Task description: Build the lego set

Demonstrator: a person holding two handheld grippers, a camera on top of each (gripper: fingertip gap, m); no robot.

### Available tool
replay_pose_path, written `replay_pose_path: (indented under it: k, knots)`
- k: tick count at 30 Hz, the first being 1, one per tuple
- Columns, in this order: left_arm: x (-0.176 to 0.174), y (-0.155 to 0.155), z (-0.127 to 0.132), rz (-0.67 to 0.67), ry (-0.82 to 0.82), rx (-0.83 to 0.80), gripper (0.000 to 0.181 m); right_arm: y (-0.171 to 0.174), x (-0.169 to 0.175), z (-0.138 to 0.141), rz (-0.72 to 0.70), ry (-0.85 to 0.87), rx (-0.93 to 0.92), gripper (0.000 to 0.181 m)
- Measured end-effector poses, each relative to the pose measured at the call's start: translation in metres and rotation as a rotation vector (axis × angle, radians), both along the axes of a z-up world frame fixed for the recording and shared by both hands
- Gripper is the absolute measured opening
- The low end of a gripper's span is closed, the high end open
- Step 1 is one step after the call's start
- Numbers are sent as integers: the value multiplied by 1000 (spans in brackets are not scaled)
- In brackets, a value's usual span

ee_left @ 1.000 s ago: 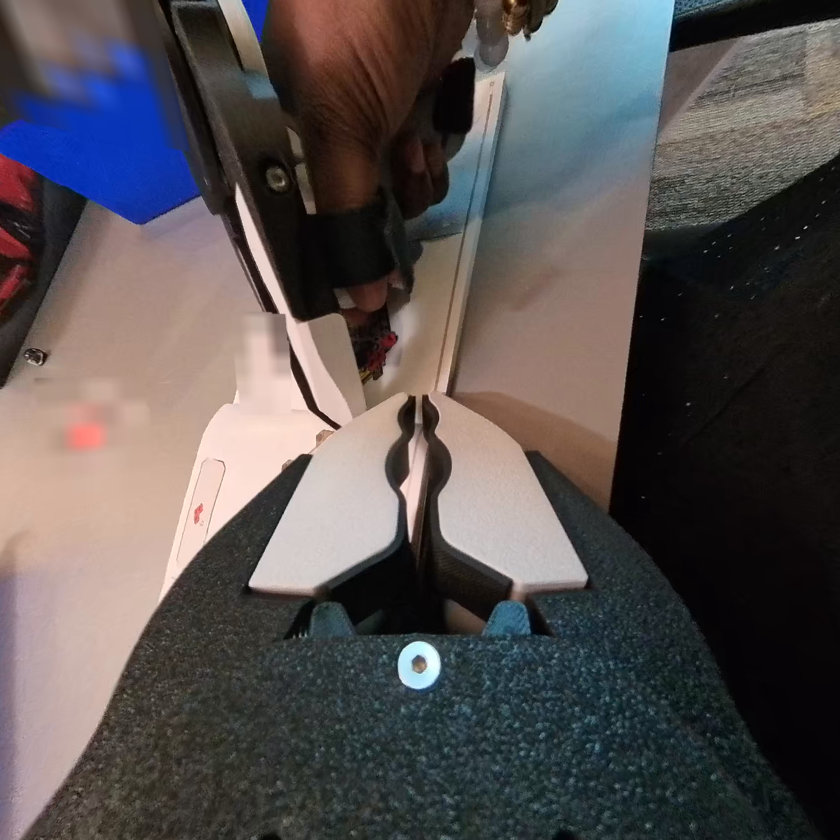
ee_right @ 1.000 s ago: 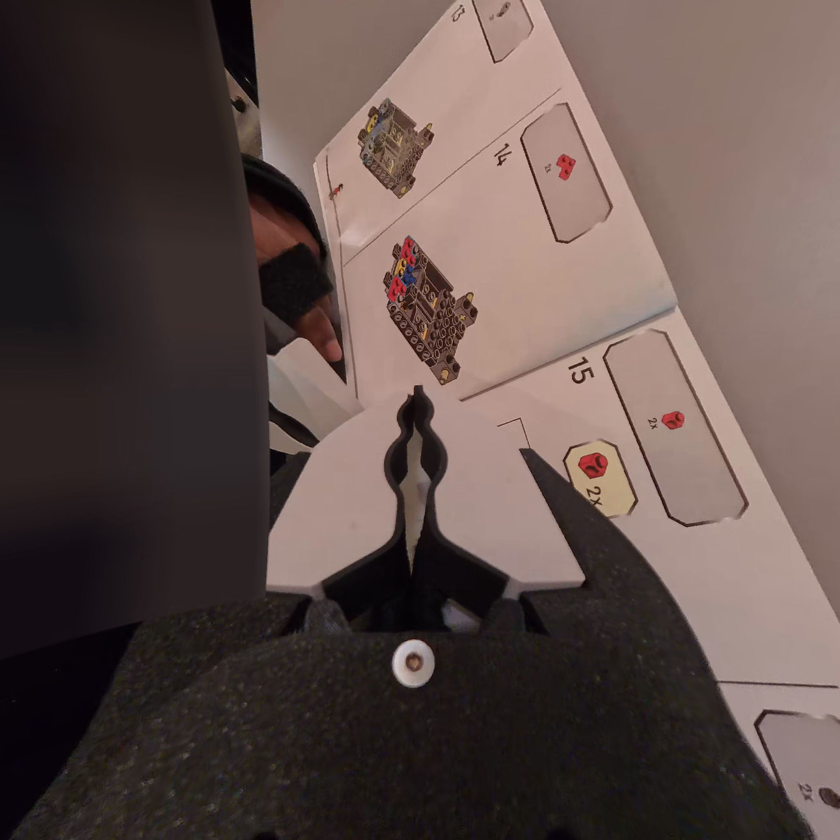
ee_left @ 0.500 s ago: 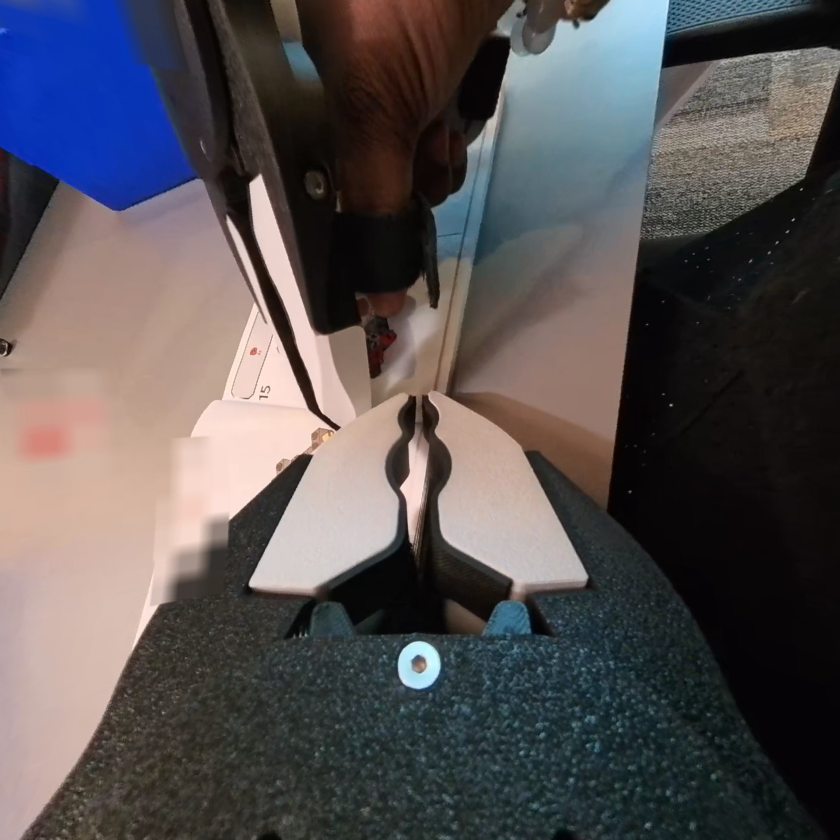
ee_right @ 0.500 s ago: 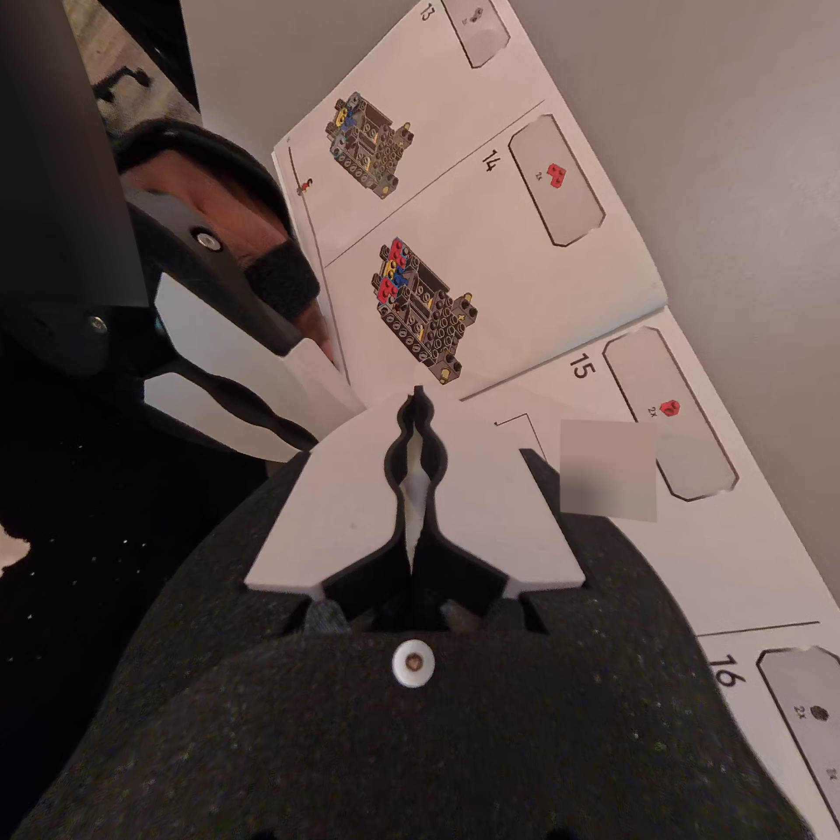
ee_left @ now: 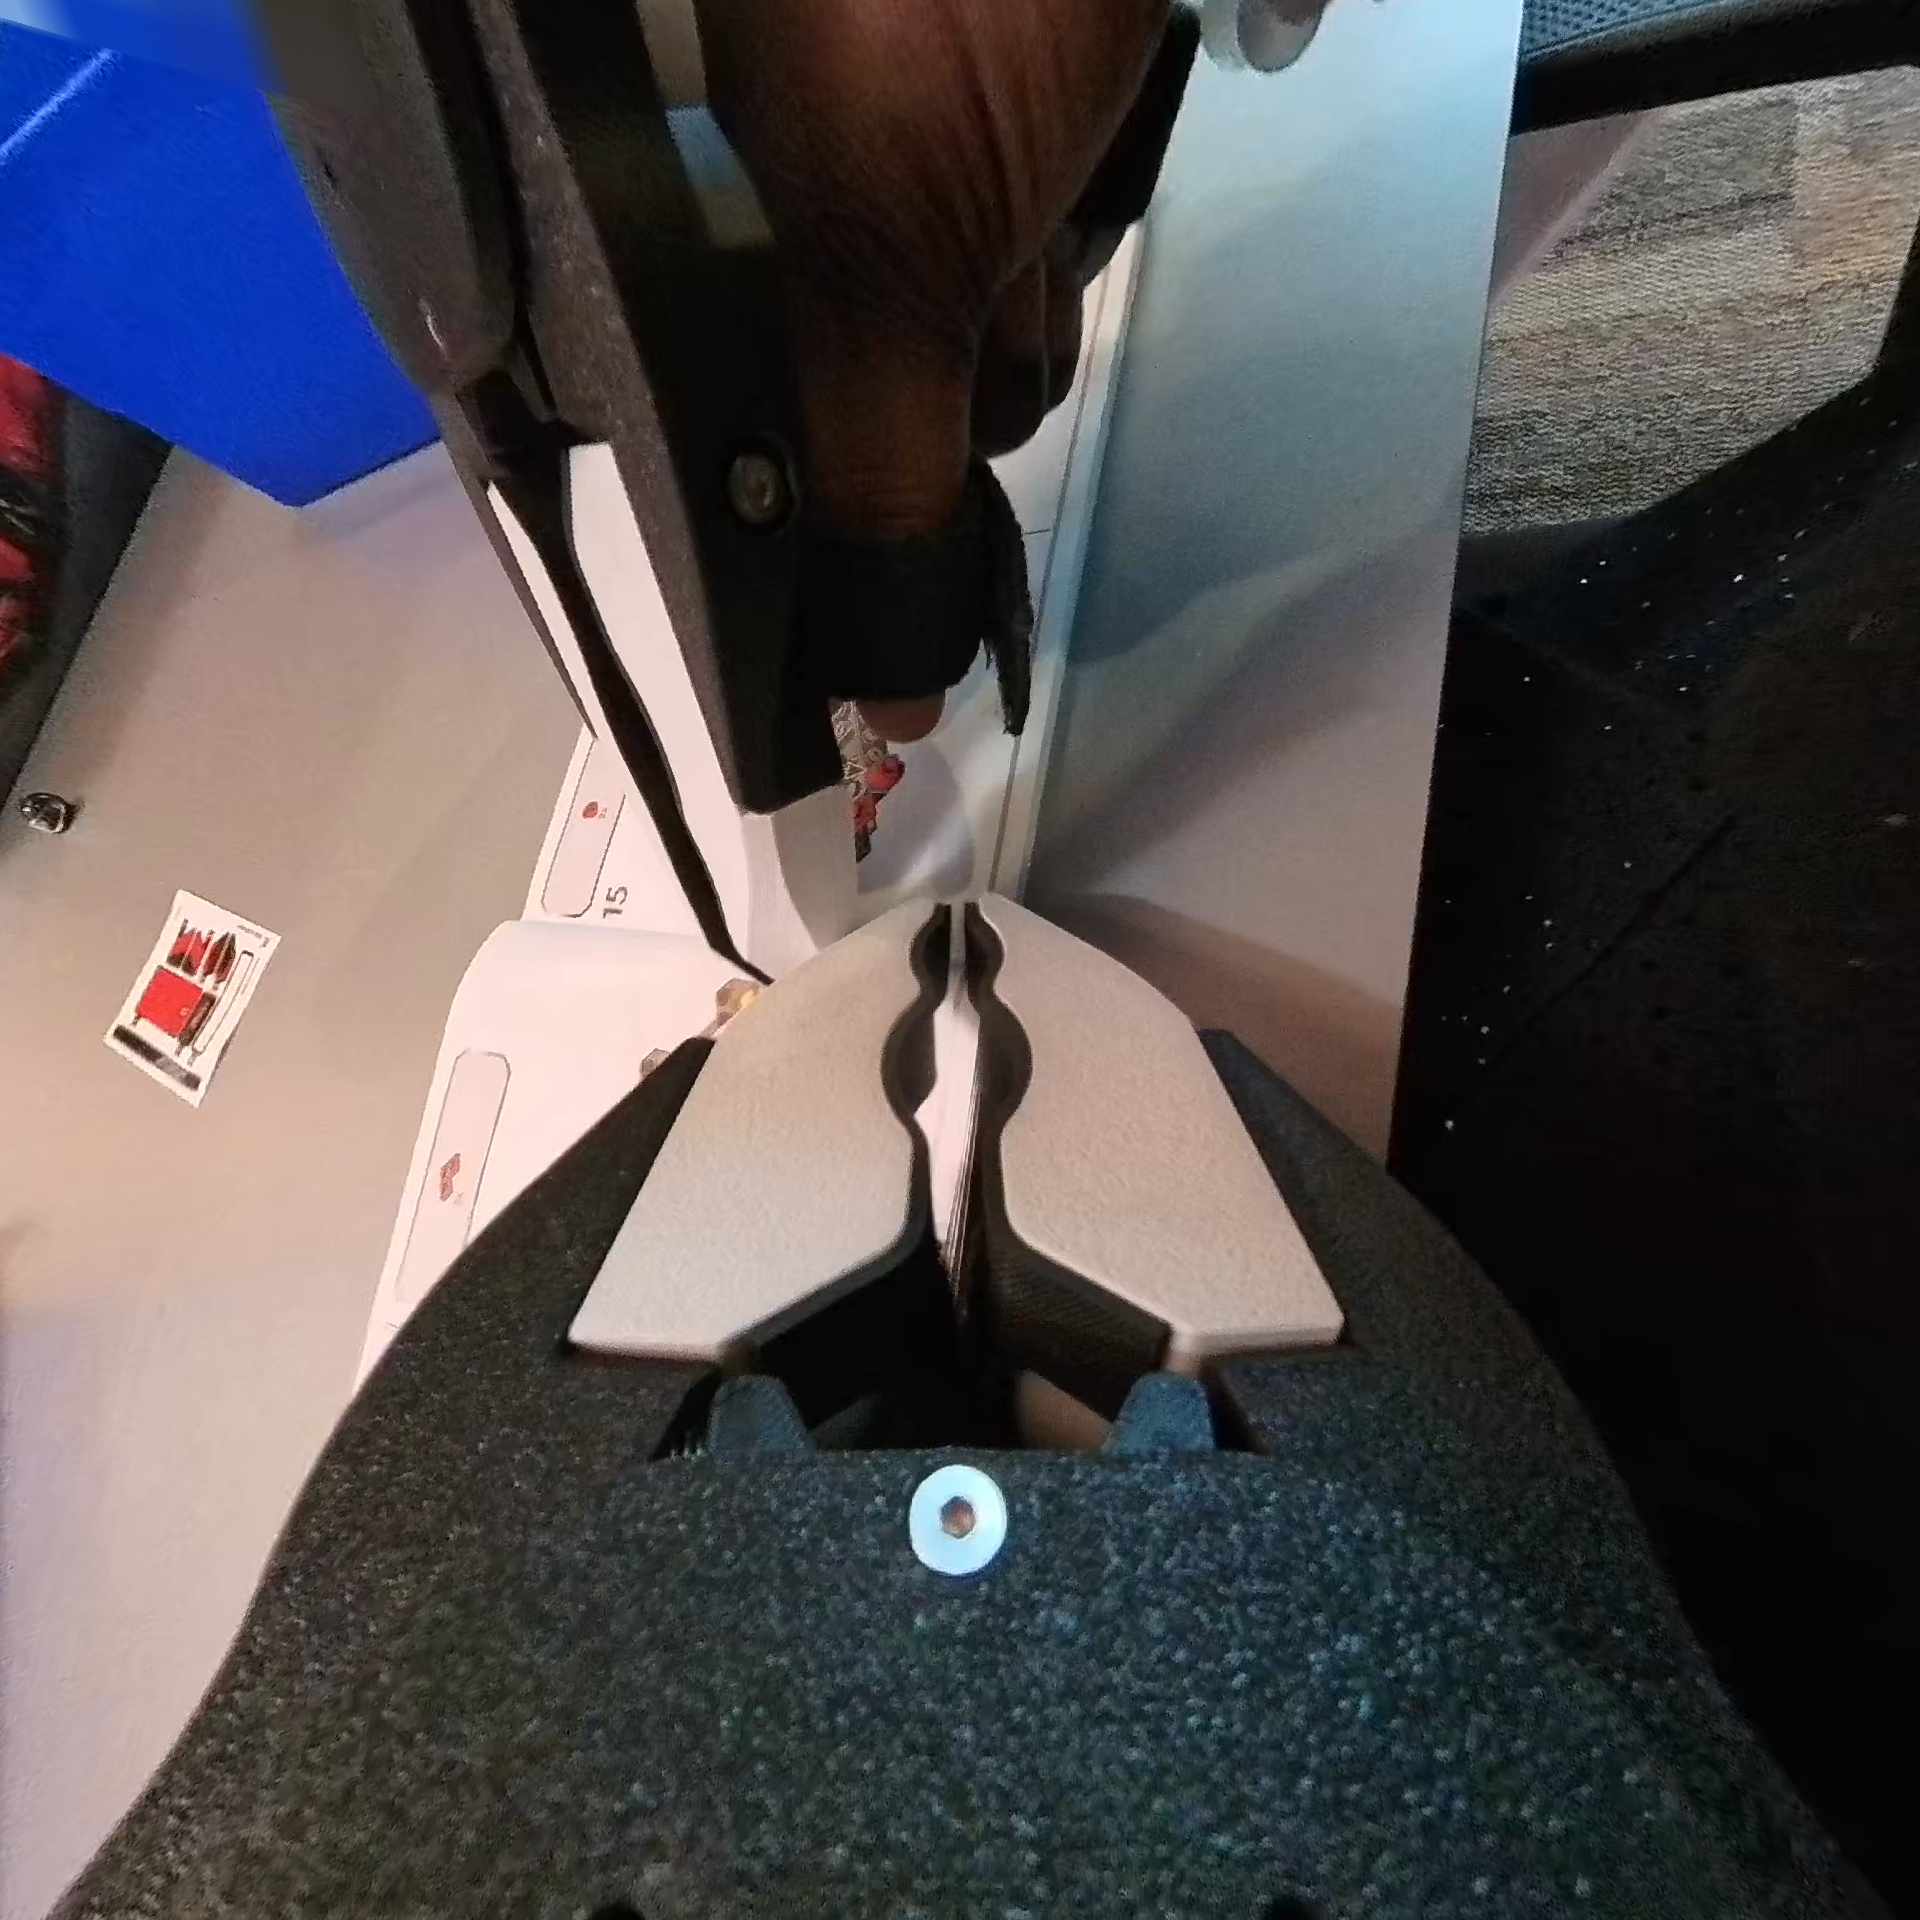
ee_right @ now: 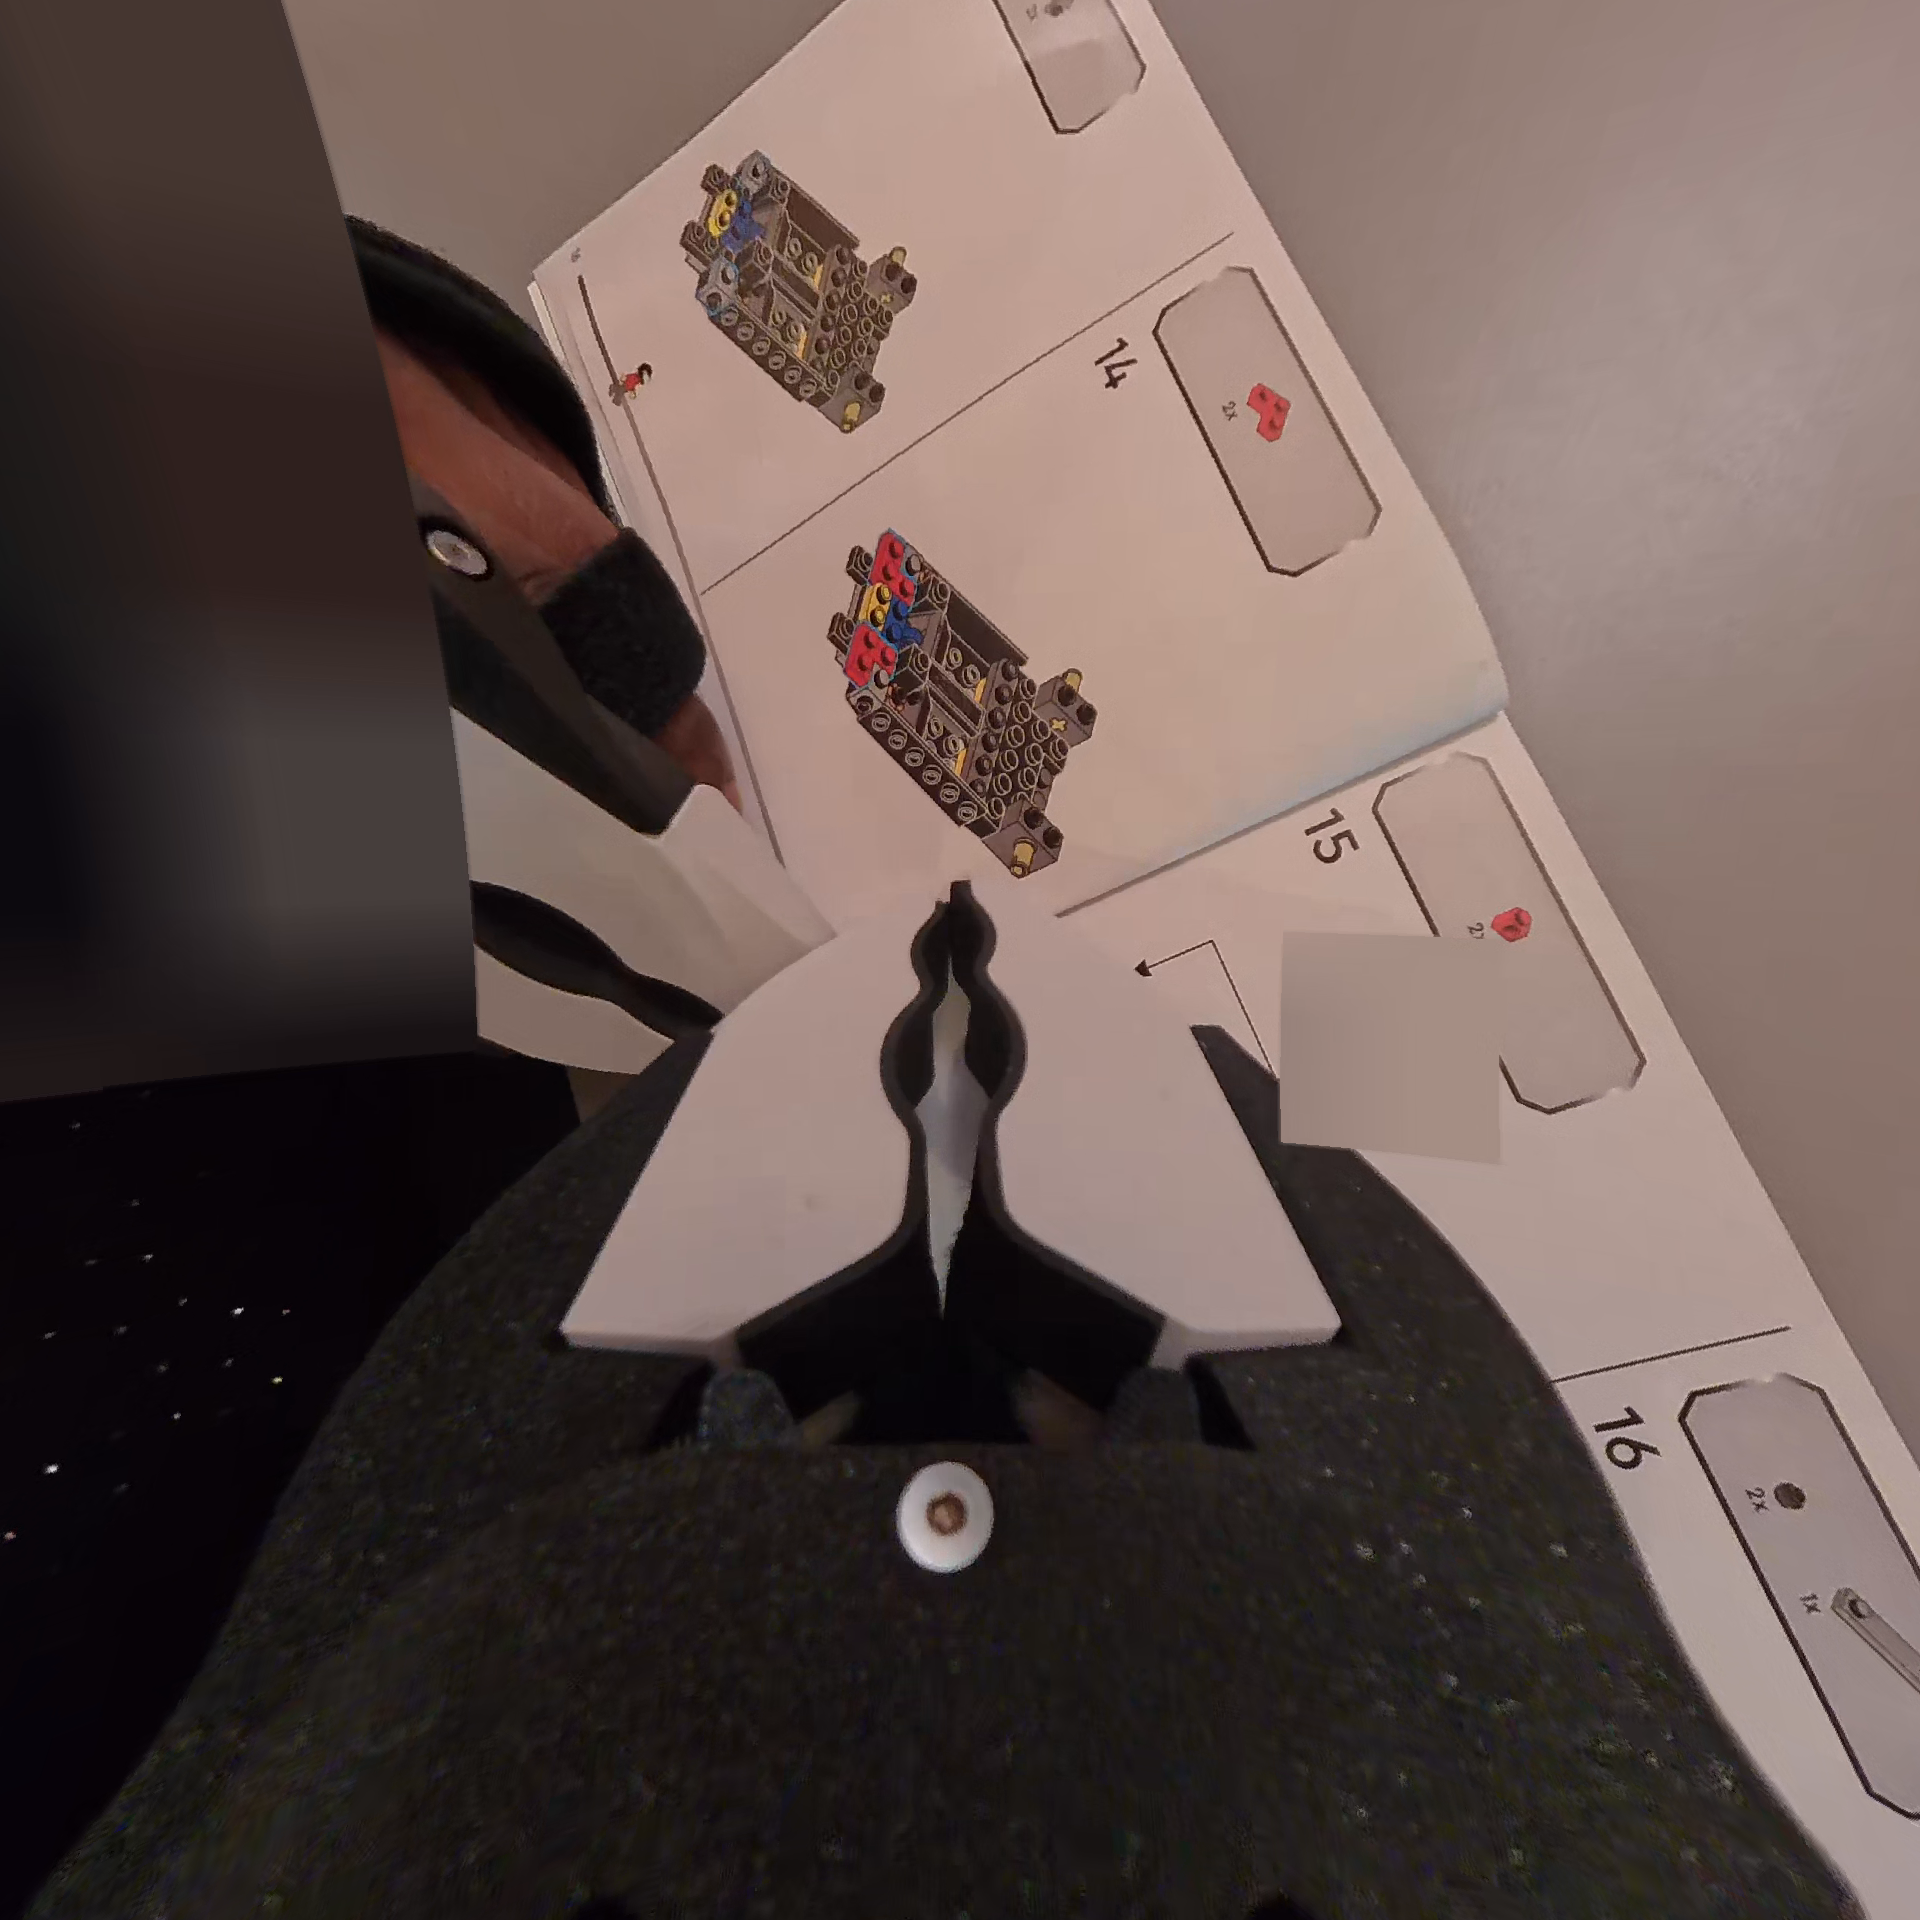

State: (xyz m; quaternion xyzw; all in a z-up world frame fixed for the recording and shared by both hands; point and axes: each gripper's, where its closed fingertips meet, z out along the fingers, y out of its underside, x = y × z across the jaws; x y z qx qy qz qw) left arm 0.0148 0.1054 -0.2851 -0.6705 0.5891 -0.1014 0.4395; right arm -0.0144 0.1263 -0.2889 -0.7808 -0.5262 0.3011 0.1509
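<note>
The open white instruction booklet (ee_right: 1039,499) shows pictured building steps and lies tilted over the grey table (ee_right: 1662,312). My right gripper (ee_right: 958,899) is shut on a page of it near the lower edge. My left gripper (ee_left: 958,914) is shut on a thin stack of the booklet's pages (ee_left: 1278,520), seen edge-on between its fingers. The right gripper (ee_left: 769,935), held by a hand (ee_left: 914,260), is just above and left of the left gripper's tips. The left gripper (ee_right: 748,977) also shows at the left of the right wrist view. No loose bricks are in view.
A blue box (ee_left: 156,260) stands at the far left on the table. A small sticker sheet (ee_left: 192,997) and a small bolt (ee_left: 47,810) lie on the table's left part. A black chair (ee_left: 1662,1039) and carpet (ee_left: 1714,260) are beyond the table's edge. Less than 4 cm separates the two grippers' tips. From the right gripper's tips to the small bolt (ee_left: 47,810) is close to 35 cm.
Both grippers stay shut on the booklet. The right gripper and its hand have come lower and closer in the left wrist view, and more of the pages shows in the right wrist view.
</note>
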Motion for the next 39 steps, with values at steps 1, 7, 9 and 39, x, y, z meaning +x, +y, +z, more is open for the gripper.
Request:
replay_pose_path:
  k: [1,7,9,39]
  knots:
    - [-1,0,1,-3,-1,7,4,0,0,0,0,-6,1,1]
    - [-5,-3,6,-24,-42,-18,11,-4,5,0,25,-28,-42,0]
    - [-6,-3,6,-25,-48,-25,12,-4,5,0,34,-36,-61,0]
    - [-54,81,43,374,-240,-335,16,194,226,165,254,-208,609,50]
